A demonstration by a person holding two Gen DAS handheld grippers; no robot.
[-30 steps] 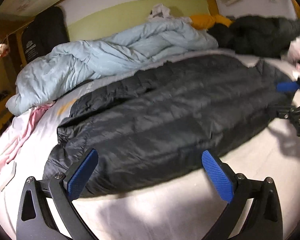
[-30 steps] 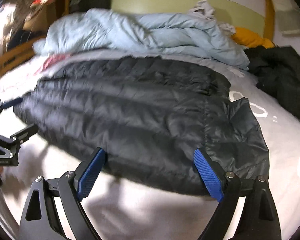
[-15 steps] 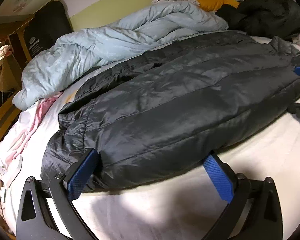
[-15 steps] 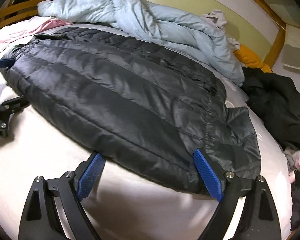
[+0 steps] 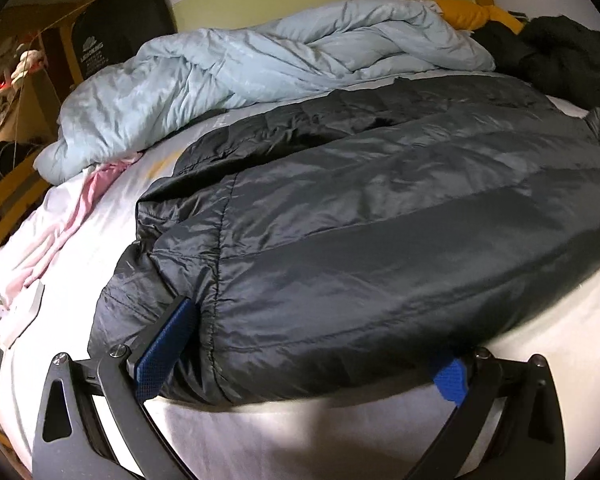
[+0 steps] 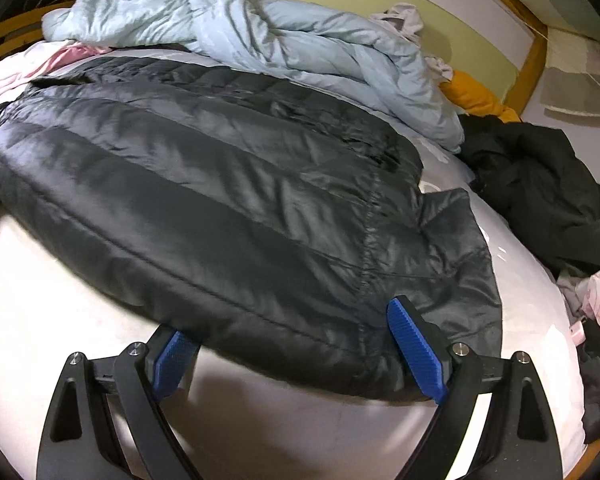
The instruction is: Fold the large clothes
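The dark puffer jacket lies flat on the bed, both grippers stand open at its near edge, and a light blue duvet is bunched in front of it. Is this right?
Not quite. The light blue duvet is bunched behind the dark puffer jacket, toward the headboard, as the left wrist view shows. The jacket lies flat on the bed, with left gripper and right gripper open at its near edge.

Black left tongs [image 5: 305, 346], right tongs [image 6: 300, 354], ribbed blue pads, silver screws
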